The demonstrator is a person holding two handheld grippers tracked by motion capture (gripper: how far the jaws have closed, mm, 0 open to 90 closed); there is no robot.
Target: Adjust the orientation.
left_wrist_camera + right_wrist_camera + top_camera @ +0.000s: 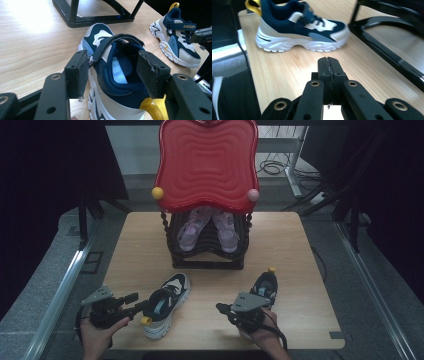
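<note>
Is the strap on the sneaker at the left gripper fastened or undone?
Undone: the strap arches up loose over the sneaker, whose mouth gapes wide.

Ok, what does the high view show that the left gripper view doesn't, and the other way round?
High view: the red tray above the black rack, and the pink sandals in it. Left gripper view: the blue insole inside the near sneaker, and the word SNOOPY on the other sneaker. Shared: both sneakers, the rack's base, the wooden table.
</note>
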